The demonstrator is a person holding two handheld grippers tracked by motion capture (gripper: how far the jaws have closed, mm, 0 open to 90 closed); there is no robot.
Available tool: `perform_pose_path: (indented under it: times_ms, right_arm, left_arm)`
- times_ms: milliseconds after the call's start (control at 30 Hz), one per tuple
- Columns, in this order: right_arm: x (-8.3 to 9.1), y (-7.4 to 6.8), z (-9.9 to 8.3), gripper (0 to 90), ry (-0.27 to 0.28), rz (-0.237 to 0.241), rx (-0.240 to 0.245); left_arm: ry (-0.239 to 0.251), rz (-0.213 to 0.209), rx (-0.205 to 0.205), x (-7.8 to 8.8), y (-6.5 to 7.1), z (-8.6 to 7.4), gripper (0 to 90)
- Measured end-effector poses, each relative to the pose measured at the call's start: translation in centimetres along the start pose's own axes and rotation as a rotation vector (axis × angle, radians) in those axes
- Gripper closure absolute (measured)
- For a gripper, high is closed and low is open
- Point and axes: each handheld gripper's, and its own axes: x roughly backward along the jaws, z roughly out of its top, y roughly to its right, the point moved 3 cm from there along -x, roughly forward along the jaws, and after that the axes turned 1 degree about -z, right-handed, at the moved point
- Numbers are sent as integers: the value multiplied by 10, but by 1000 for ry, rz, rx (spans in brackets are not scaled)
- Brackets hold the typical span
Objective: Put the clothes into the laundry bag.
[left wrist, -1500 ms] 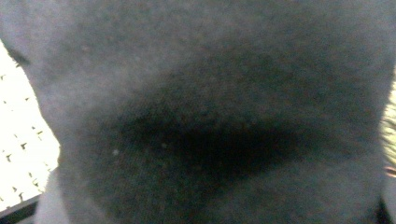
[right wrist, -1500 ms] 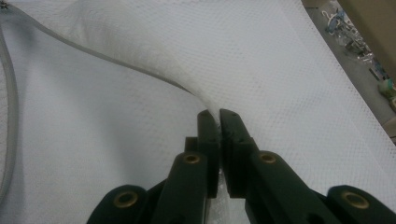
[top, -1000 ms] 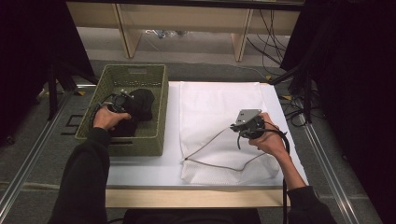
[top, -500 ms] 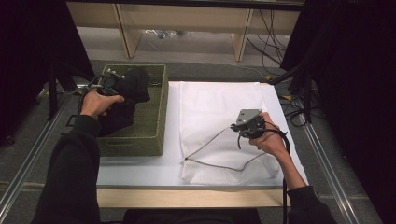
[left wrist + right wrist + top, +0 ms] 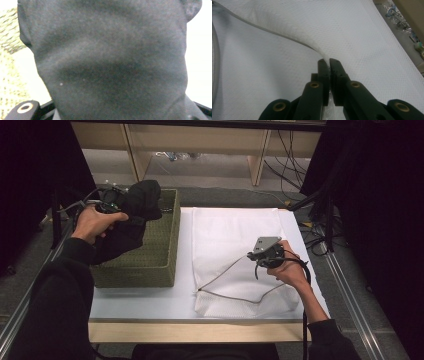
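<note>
**Dark garment lifted out of the basket while the mesh bag's edge is held up**

Since a second ago, the dark garment (image 5: 134, 212) has risen from inside the green basket (image 5: 150, 265) and now hangs above the basket's far left corner, bunched around the left gripper (image 5: 107, 202). Its lower folds trail down toward the basket's floor. In the left gripper view the cloth (image 5: 110, 65) sits right in front of the lens, covering the jaws, so they cannot be seen closing; from the way the cloth hangs off that tool, I judge it clamped on the garment.

Well off to that gripper's right, the right gripper (image 5: 261, 254) has not shifted. Its own view shows the two black jaws pressed together on a raised fold of the white mesh bag (image 5: 352, 37), the fabric peaking just ahead of the tips. This grip likely keeps the bag's mouth lifted so the garment can be fed in. A grey drawstring (image 5: 227, 282) loops from the bag's edge, running toward the person and back to the tool; the same cord (image 5: 215, 70) curves at the left edge of the right gripper view.

The bag (image 5: 235, 232) lies flat on a white tabletop (image 5: 145, 302), with the basket beside it on the left. Beyond the table are a grey floor, pale wooden shelf legs (image 5: 257, 162) and a tangle of dark cables (image 5: 317, 227) to the right. Black curtains close both sides.
</note>
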Motion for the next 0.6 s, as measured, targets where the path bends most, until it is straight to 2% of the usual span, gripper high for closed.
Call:
perform_pose_path:
  times_ms: [33, 67, 100, 200, 233, 333, 400, 433, 467, 500, 533, 600]
  right_arm:
    - [0, 1, 0, 880, 6, 0, 10]
    - [1, 0, 0, 880, 4, -3, -5]
    - [2, 2, 0, 880, 8, -3, 8]
    - [4, 1, 4, 880, 20, -12, -11]
    - [4, 3, 5, 881, 31, -13, 5]
    - [6, 4, 6, 881, 30, -11, 5]
    - [8, 4, 6, 881, 29, -17, -15]
    - [8, 6, 6, 881, 37, -19, 6]
    - [9, 6, 6, 881, 37, -18, 5]
    - [9, 5, 6, 881, 38, -28, -17]
    - [9, 6, 5, 881, 37, -27, -15]
    - [9, 7, 5, 881, 38, -27, -10]
  left_arm:
    - [11, -9, -5, 3, 5, 1, 550]
    - [20, -13, -23, 8, 13, 2, 550]
    - [21, -19, -40, 11, 18, 2, 550]
    - [39, -72, -84, 25, 43, 1, 550]
    - [43, -87, -92, 28, 49, 0, 549]
    - [66, -139, -129, 40, 73, -2, 549]
    - [89, -167, -137, 48, 92, -5, 550]
    - [94, -183, -138, 51, 98, -6, 549]
    - [99, -199, -137, 54, 105, -8, 550]
    - [114, -233, -138, 60, 118, -10, 549]
    - [128, -254, -126, 61, 124, -12, 549]
    - [135, -271, -130, 63, 129, -13, 549]
